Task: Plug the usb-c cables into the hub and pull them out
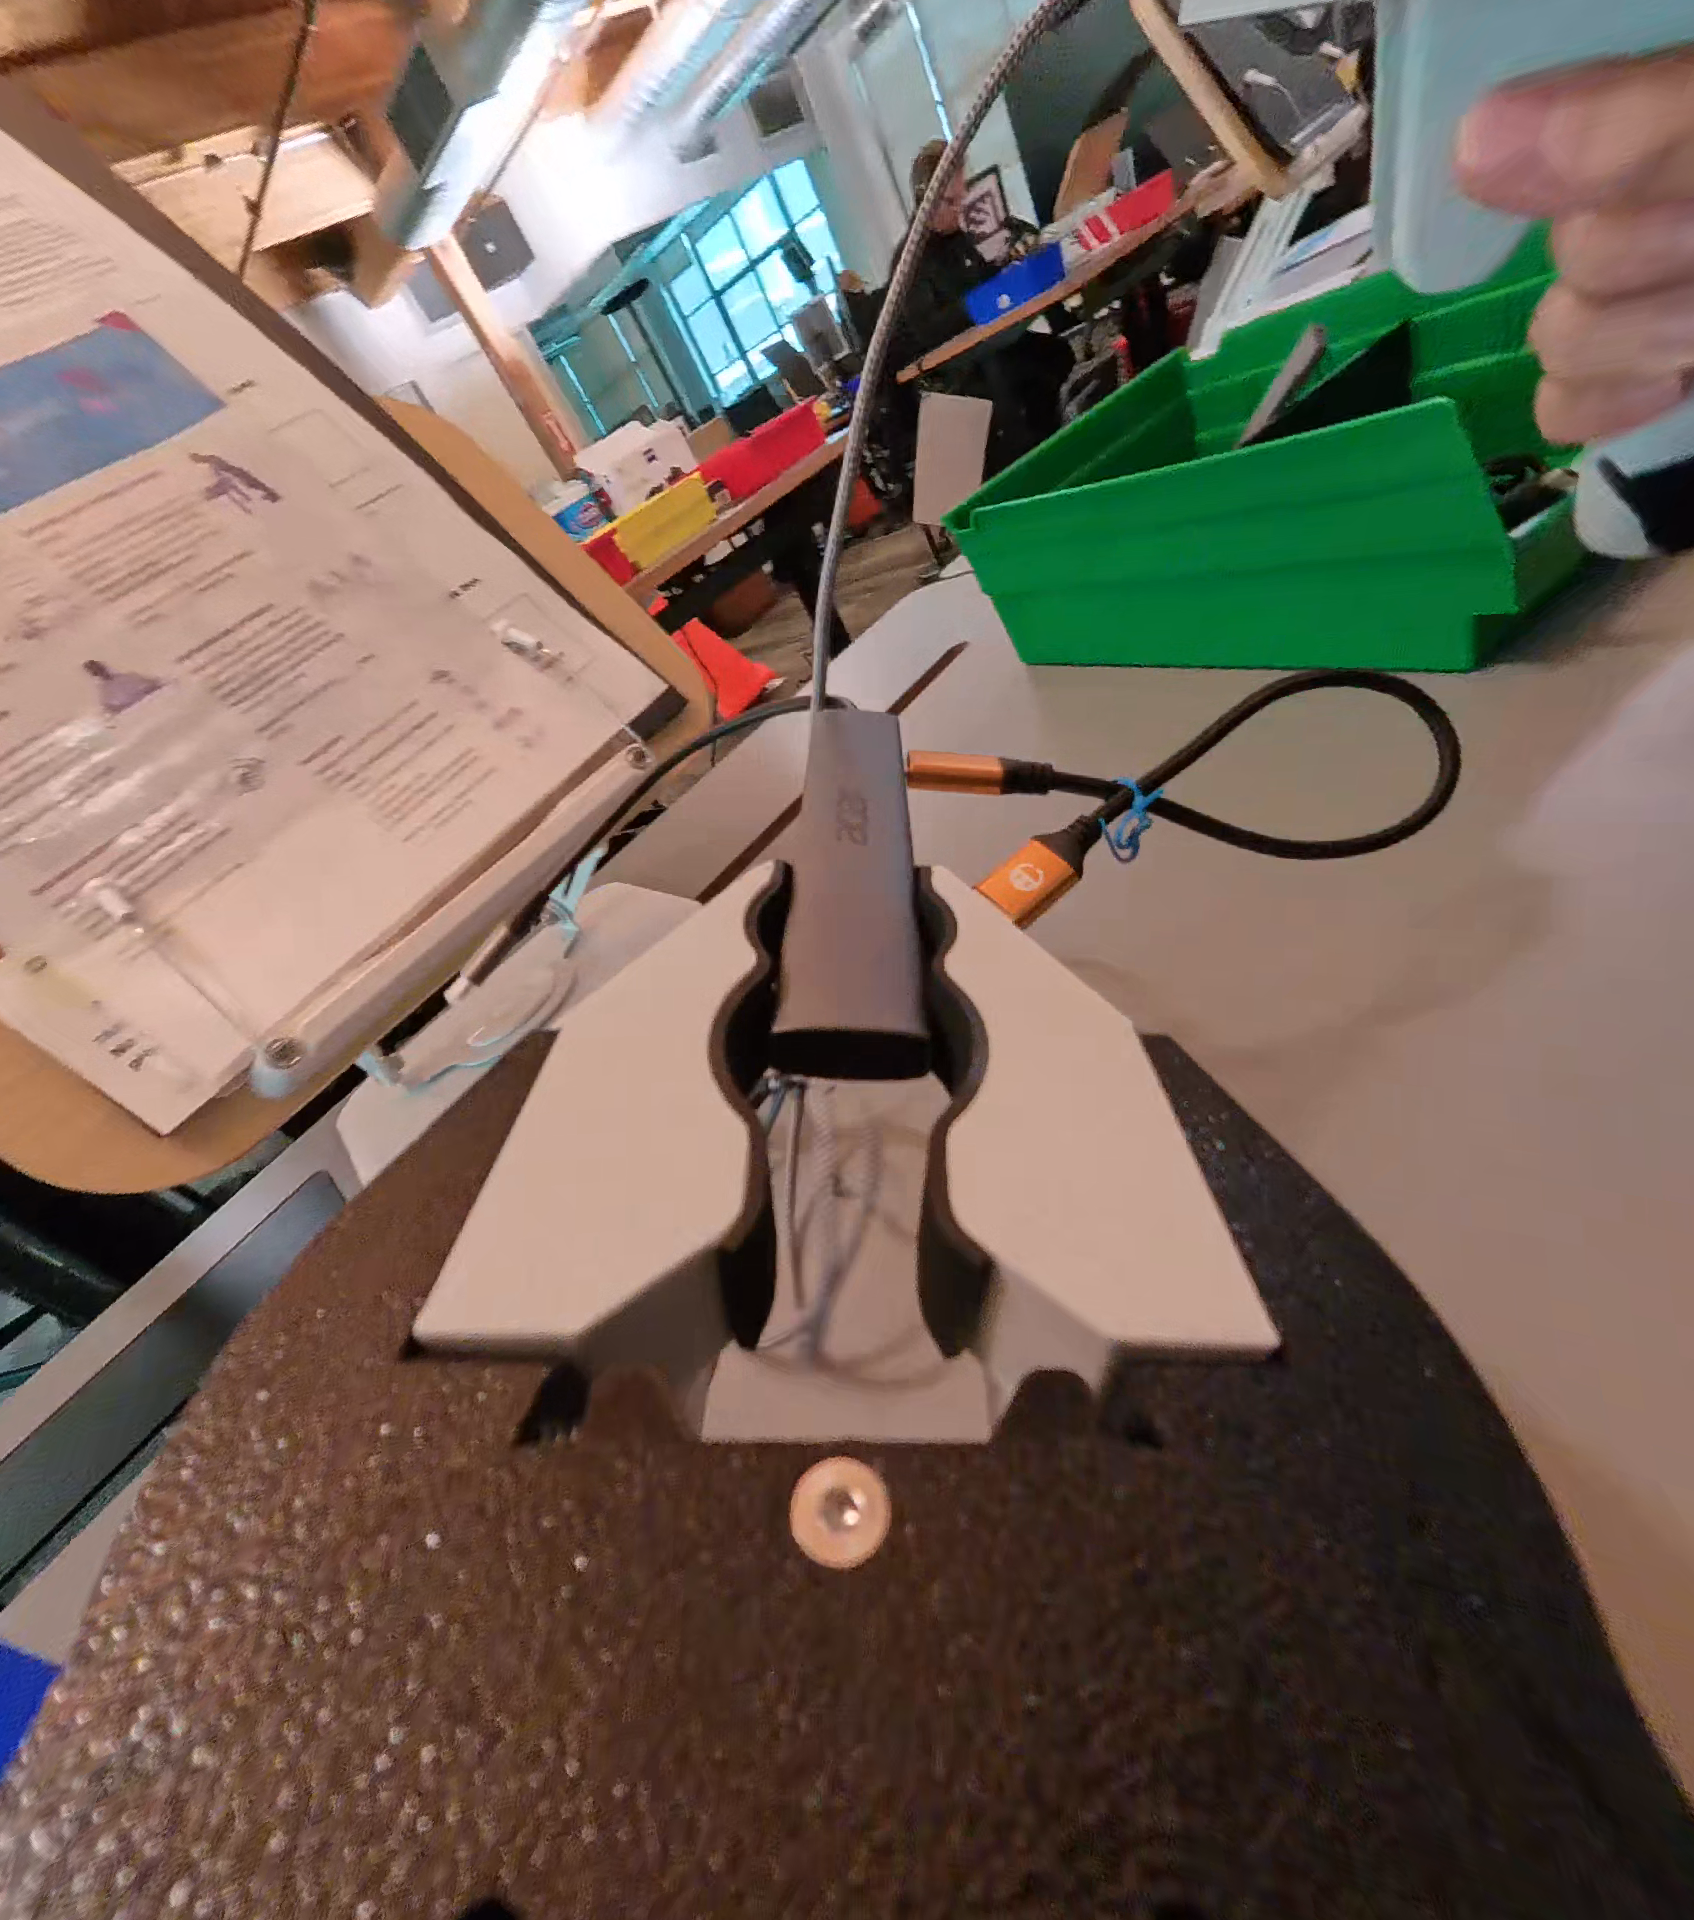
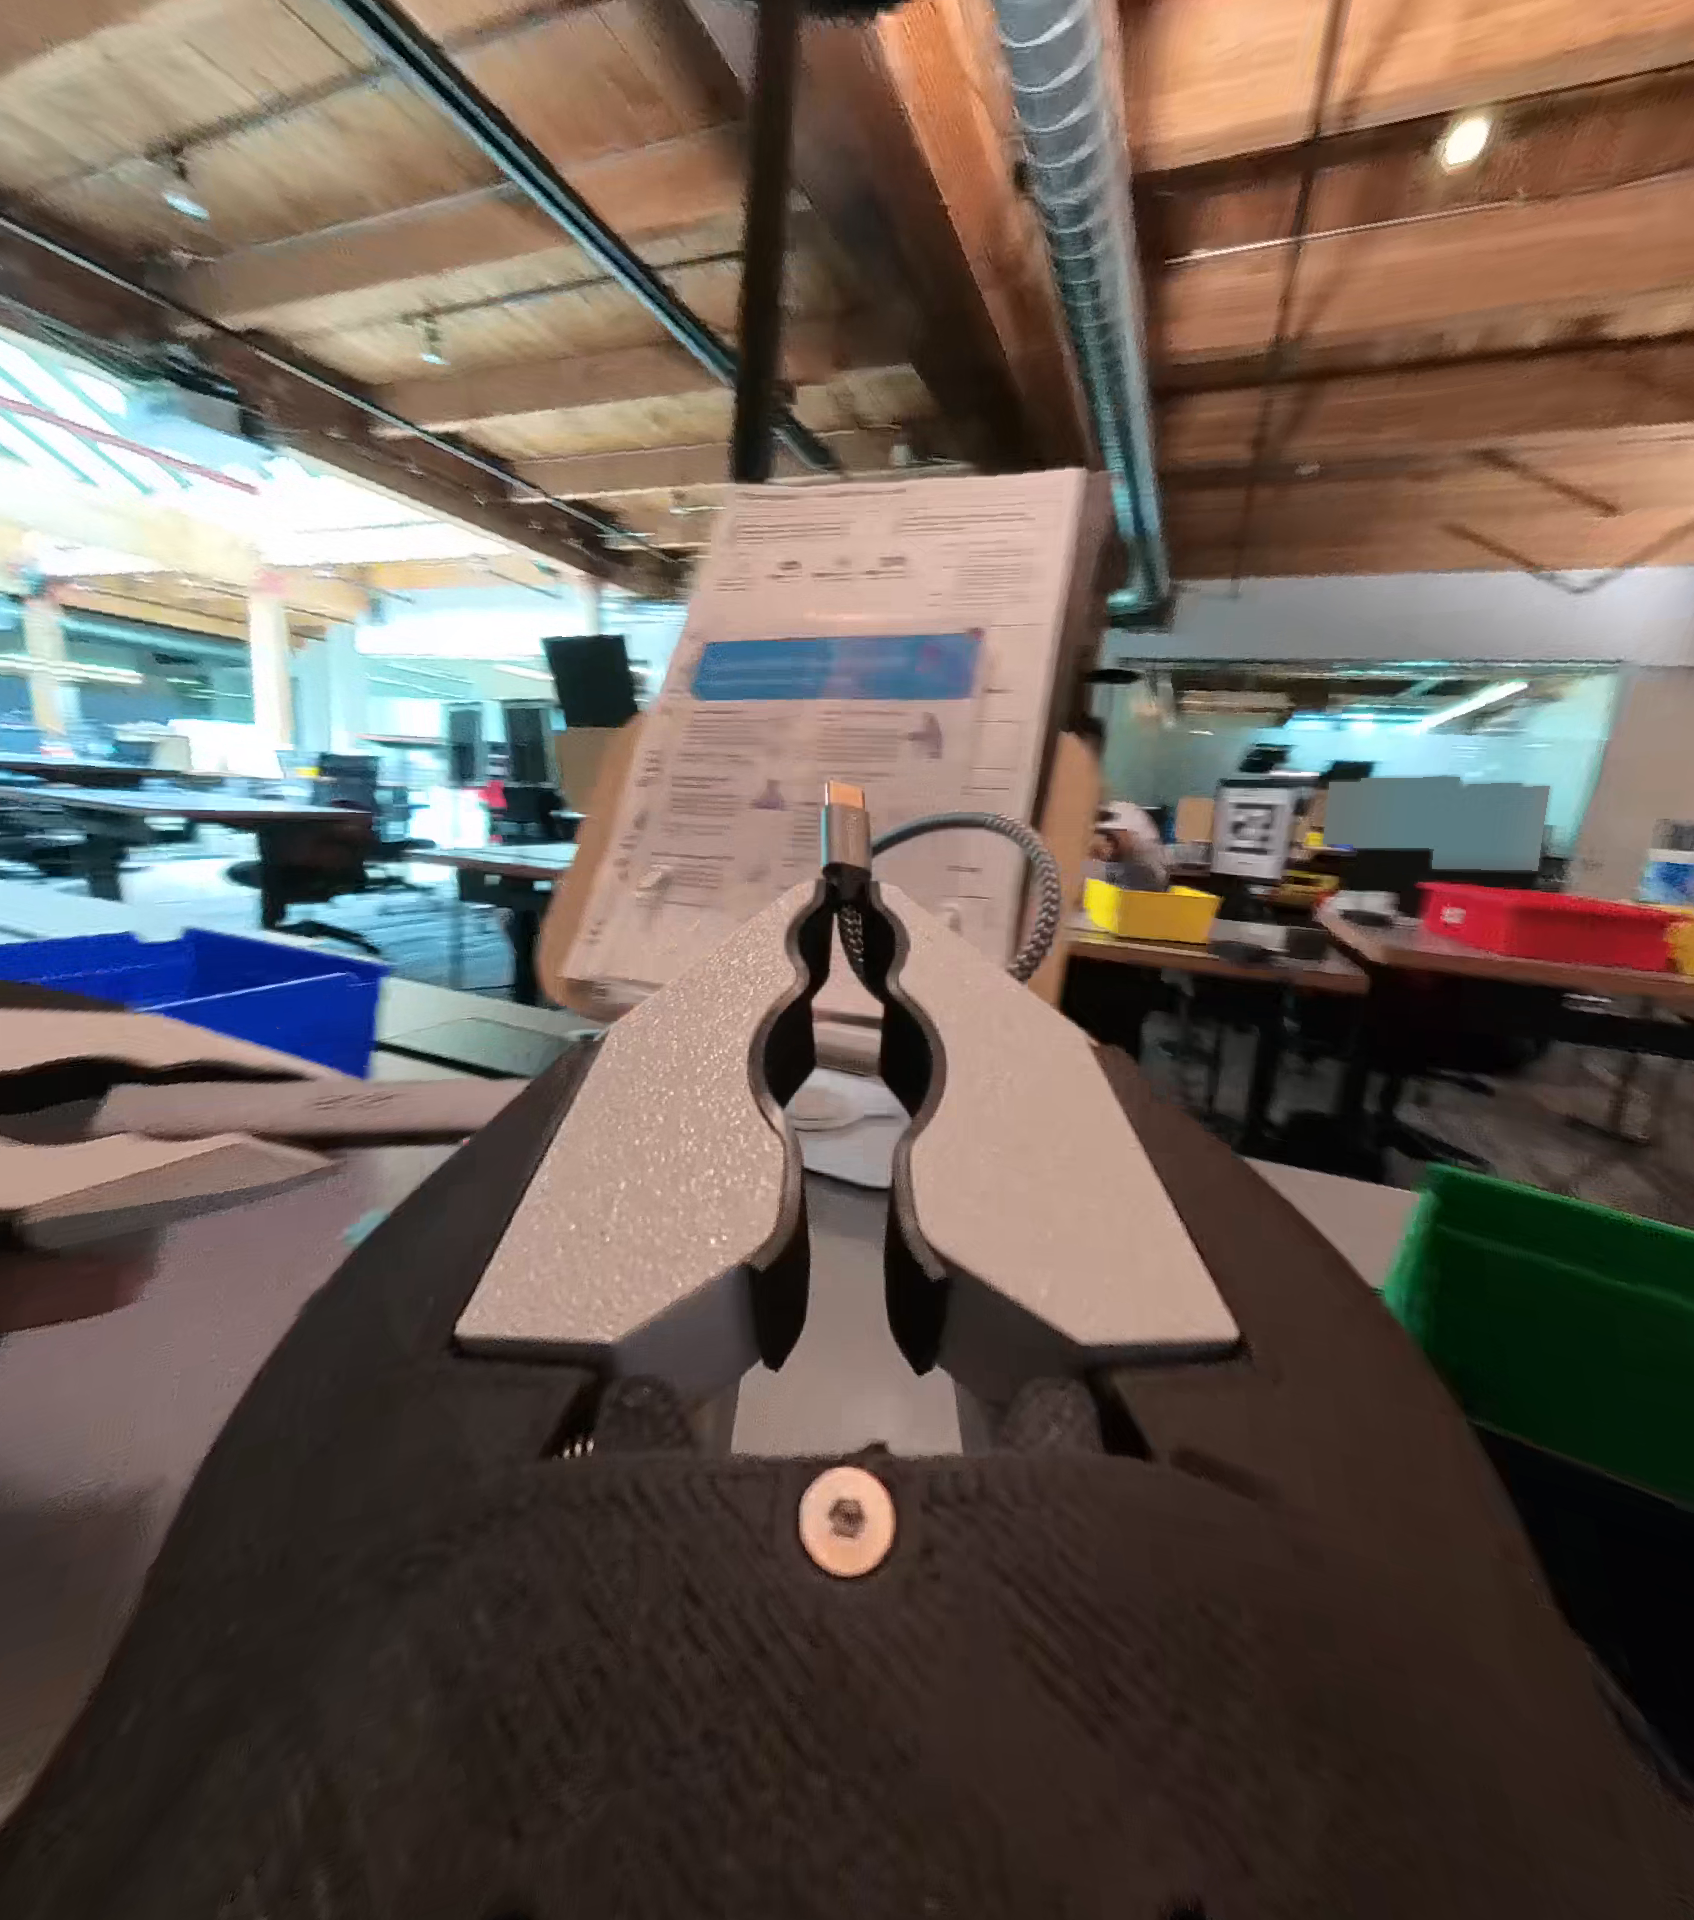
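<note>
Speckled grey left gripper (image 1: 848,940) around slim metallic hub (image 1: 851,883), braided cable (image 1: 884,343) above.

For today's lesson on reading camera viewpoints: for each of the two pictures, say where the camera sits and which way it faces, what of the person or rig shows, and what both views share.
Left wrist view: on the left gripper, looking along its fingers over the grey table; it clamps the hub; a hand shows at upper right.
Right wrist view: on the right gripper, tilted up toward the ceiling; it pinches a braided cable, plug pointing up.
Shared: the instruction board, green bin, and hub.
</note>
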`<state>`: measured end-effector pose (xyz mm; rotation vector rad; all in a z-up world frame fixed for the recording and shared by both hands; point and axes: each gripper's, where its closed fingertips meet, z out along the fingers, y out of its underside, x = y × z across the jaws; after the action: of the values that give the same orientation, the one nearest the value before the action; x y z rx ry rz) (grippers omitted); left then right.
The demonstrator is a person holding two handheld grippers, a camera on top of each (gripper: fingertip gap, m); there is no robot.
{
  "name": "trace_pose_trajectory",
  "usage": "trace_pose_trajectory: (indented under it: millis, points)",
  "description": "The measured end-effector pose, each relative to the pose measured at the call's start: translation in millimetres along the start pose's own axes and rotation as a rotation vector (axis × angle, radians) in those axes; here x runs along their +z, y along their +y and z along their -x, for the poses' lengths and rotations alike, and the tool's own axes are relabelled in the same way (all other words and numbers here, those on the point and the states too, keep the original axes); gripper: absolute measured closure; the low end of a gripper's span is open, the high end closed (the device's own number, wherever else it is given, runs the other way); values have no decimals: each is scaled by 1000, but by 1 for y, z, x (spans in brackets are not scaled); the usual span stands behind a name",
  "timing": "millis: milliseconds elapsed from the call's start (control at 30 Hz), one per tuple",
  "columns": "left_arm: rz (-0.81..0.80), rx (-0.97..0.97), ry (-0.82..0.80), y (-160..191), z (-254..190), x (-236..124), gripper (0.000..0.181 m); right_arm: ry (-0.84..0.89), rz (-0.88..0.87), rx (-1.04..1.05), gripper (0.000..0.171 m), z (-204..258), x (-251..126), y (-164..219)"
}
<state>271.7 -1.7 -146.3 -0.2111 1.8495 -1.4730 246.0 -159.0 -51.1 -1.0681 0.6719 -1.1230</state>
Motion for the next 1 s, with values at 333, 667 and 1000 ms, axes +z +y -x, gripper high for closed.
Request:
trace_pose_trajectory:
  millis: [333, 667, 1000]
  points:
    - [-108, 19, 446, -9, -70, -16, 160, -261, 220, -155, 167, 41, 30, -16]
    - [-328, -157, 679, -49, -85, -48, 160, -214, 266, -251, 167, 27, 106, -62]
    - [-426, -263, 764, -61, -67, -72, 160, -108, -65, -279, 167, -13, 75, -265]
